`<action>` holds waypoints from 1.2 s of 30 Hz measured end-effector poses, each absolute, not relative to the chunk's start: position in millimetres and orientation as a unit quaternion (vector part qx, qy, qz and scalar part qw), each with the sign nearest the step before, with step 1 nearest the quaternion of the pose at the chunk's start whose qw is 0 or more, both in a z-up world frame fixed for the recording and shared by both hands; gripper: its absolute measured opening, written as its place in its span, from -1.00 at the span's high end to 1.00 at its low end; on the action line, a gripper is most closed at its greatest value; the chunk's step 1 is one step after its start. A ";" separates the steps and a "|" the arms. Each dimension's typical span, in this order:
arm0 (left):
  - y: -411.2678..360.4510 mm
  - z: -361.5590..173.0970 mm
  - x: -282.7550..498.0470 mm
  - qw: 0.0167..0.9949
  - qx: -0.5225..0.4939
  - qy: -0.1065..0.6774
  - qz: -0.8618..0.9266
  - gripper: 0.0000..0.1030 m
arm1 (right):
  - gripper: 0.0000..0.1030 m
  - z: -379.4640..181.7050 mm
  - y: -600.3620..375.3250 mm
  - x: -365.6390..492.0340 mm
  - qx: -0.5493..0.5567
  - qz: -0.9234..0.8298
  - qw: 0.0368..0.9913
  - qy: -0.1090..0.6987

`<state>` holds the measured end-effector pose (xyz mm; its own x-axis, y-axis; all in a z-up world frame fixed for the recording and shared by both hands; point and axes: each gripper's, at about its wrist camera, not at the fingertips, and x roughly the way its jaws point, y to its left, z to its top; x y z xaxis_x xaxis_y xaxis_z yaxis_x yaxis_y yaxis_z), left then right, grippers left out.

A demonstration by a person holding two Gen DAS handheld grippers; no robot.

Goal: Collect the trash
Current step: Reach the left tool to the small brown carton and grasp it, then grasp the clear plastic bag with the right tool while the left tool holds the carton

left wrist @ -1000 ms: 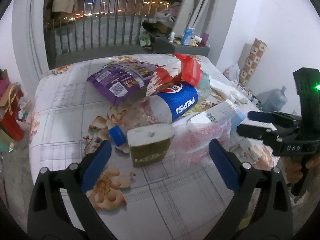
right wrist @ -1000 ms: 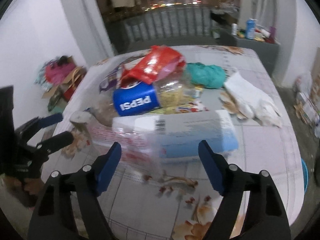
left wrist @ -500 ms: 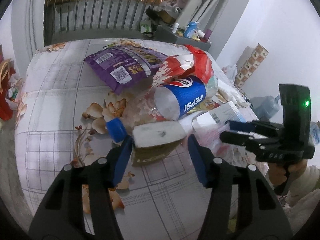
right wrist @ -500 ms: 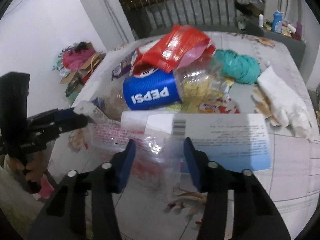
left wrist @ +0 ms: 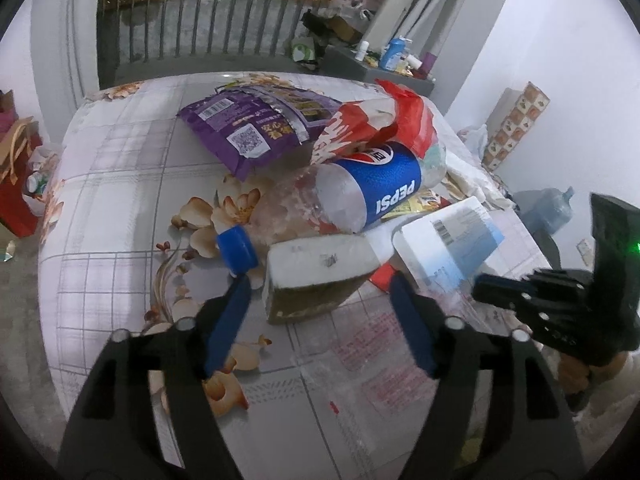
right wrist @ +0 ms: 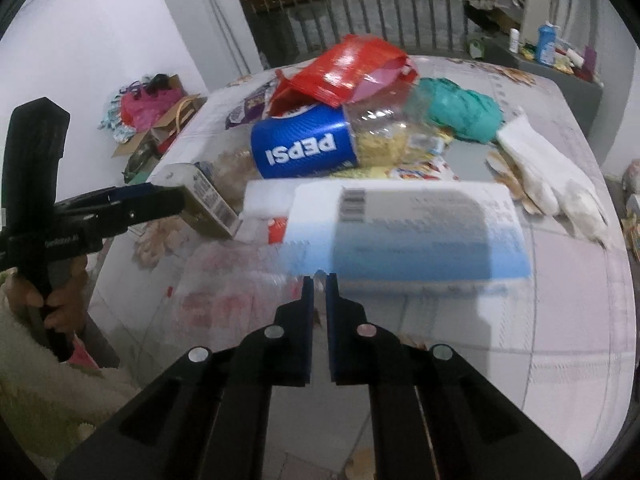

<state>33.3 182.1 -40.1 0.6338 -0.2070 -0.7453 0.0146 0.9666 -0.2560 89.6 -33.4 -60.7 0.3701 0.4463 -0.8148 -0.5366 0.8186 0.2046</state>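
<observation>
Right wrist view: right claw (right wrist: pixel 319 280) pinches clear plastic bag (right wrist: pixel 240 280) beneath the blue-white box (right wrist: pixel 408 232)

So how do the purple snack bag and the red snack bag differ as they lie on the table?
The purple snack bag lies flat on the tablecloth; the red snack bag is crumpled and propped up on the Pepsi bottle. The purple snack bag shows a barcode and QR label; the red snack bag shows white lettering. The purple one sits left of the bottle, the red one above it. Both are opened foil wrappers.
</observation>
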 end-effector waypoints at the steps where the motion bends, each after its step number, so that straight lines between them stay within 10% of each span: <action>1: 179.5 -40.6 34.0 0.898 -0.110 0.423 -0.056 -0.49 | 0.88 -60.8 -36.2 87.5 -0.045 0.294 0.828 0.476; 9: 169.1 -50.6 43.6 0.898 -0.107 0.426 0.000 -0.54 | 0.87 -64.9 -49.7 75.9 -0.008 0.280 0.826 0.489; 19: 178.0 -52.2 40.3 0.899 -0.145 0.412 0.002 -0.03 | 0.84 -71.7 -51.7 68.7 0.026 0.290 0.812 0.506; 27: 188.3 -38.3 5.3 0.900 -0.143 0.410 -0.035 -0.02 | 0.26 -74.8 -56.1 68.3 0.061 0.286 0.807 0.513; 36: 192.3 -54.2 -12.2 0.899 -0.141 0.413 -0.028 -0.02 | 0.18 -87.4 -56.0 66.8 0.119 0.311 0.767 0.548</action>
